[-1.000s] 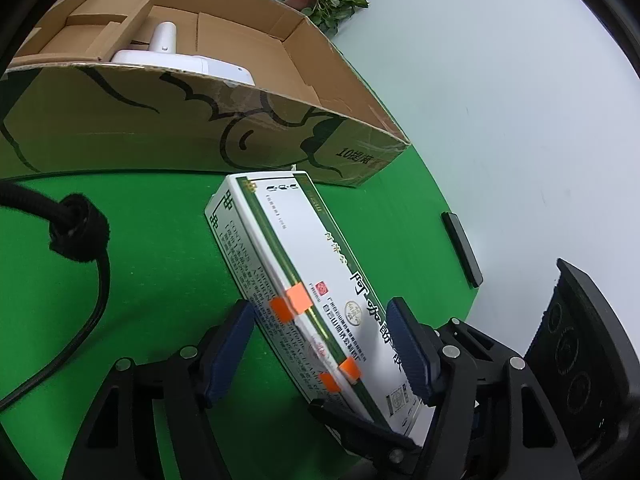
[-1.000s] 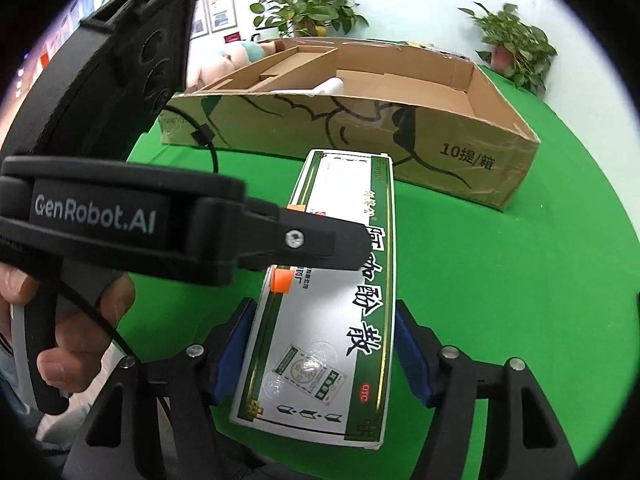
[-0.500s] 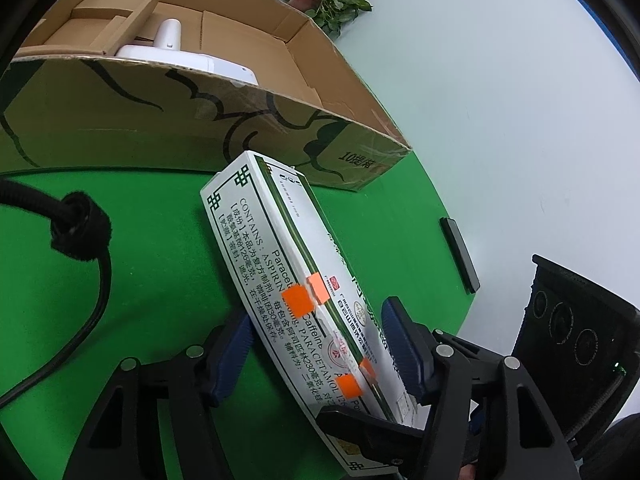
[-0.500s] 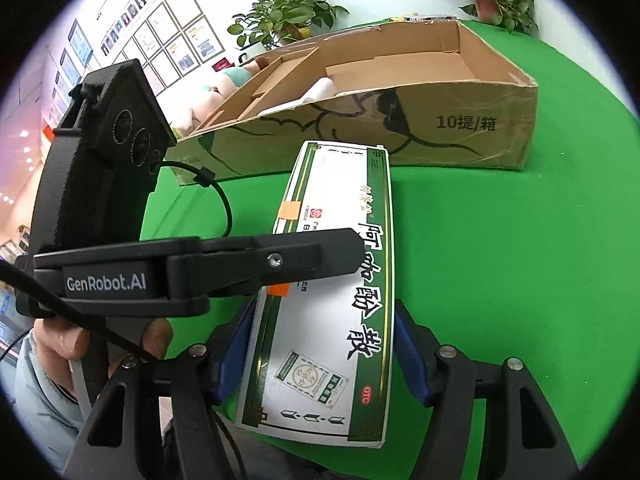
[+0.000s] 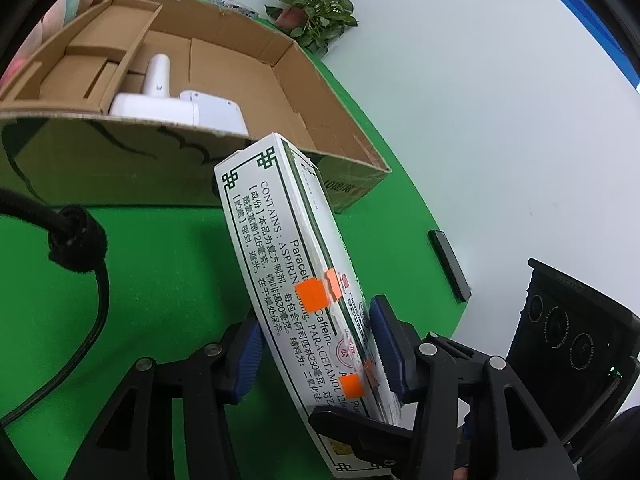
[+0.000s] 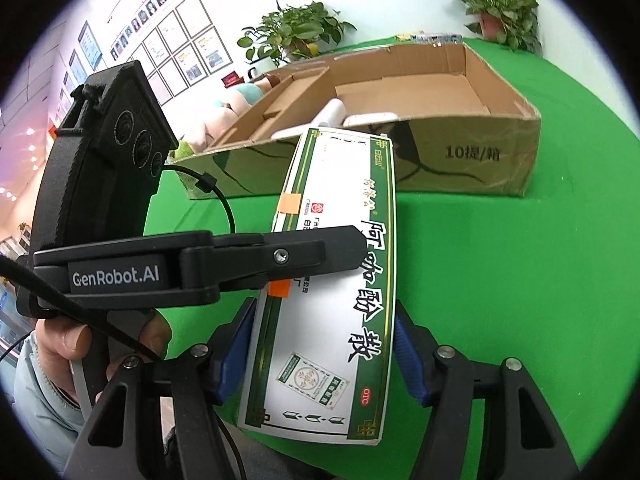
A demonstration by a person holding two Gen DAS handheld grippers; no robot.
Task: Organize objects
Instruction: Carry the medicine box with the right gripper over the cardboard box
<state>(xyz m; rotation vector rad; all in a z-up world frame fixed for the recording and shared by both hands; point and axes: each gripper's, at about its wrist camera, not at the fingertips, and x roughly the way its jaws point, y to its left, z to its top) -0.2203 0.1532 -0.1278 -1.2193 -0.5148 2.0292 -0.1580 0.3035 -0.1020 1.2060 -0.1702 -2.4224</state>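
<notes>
Your left hand-held gripper (image 5: 316,344) has just been closing and its blue pads now press both sides of the medicine box (image 5: 296,280), gripping it across its thin edges. Your right hand-held gripper (image 6: 324,356) clamps the same medicine box across its wide face, pads touching both long edges. The medicine box is tilted, lifted off the green counter (image 6: 500,264), its far end just in front of the cardboard carton (image 6: 472,152) near wall. A white device (image 5: 176,104) lies inside the carton. A black cable (image 5: 80,240) hangs left of the medicine box.
</notes>
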